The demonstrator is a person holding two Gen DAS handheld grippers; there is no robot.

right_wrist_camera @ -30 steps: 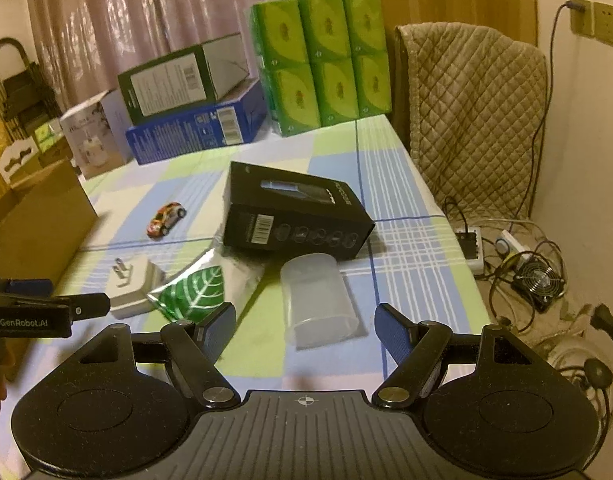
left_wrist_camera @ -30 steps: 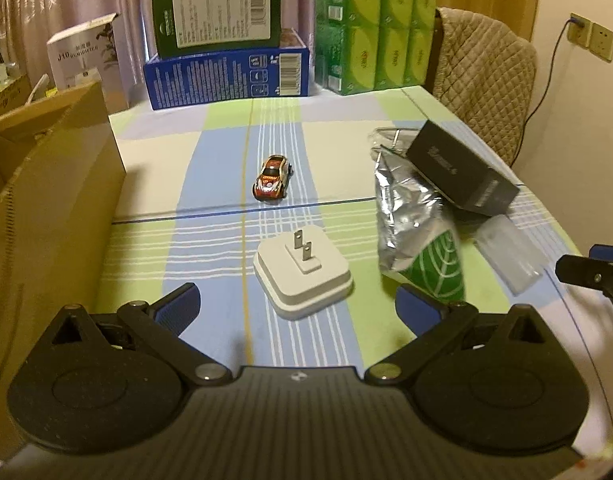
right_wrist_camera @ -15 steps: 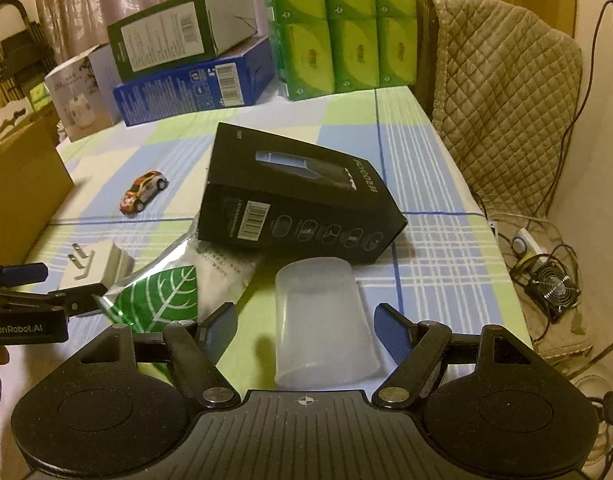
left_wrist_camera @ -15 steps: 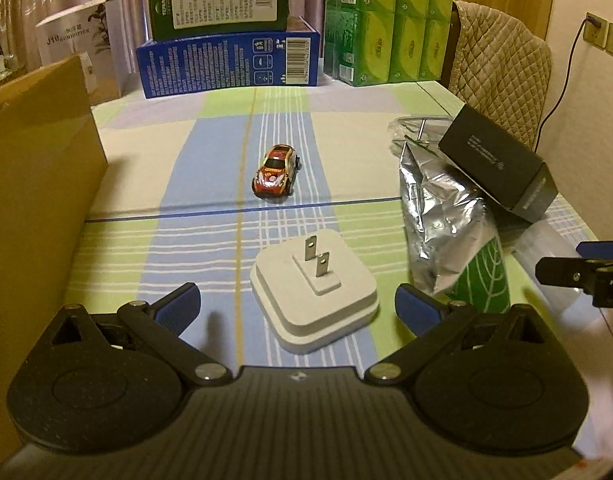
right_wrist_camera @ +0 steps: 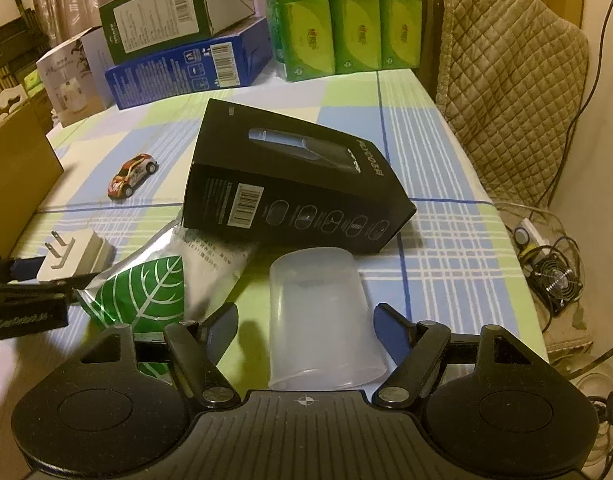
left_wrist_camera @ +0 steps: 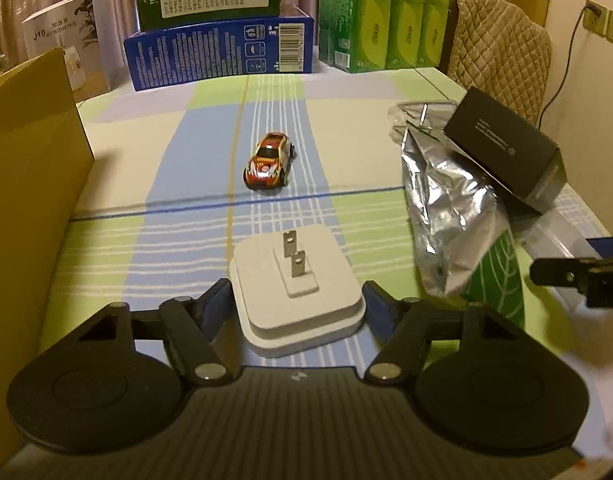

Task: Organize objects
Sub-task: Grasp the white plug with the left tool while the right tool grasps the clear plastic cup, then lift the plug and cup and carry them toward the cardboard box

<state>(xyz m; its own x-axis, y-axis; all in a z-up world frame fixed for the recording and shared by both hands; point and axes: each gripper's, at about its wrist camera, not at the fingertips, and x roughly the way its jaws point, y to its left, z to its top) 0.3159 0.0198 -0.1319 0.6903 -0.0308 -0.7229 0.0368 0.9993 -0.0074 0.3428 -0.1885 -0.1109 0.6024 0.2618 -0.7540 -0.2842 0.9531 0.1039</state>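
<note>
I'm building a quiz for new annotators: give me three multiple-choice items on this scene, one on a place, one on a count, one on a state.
1. What lies between the left gripper's fingers?
A. toy car
B. white plug
C. black box

2. How many prongs stand up from the plug?
A. two
B. three
C. four

3. How does the clear cup in front of the right gripper sit?
A. upright and full
B. crushed flat
C. upside down, mouth on the table

Answers:
1 B, the plug sits between the two blue pads, while the car is farther up the cloth.
2 A, two flat metal prongs show on its top.
3 C, its closed base faces up and the wider rim rests on the tablecloth.
</note>
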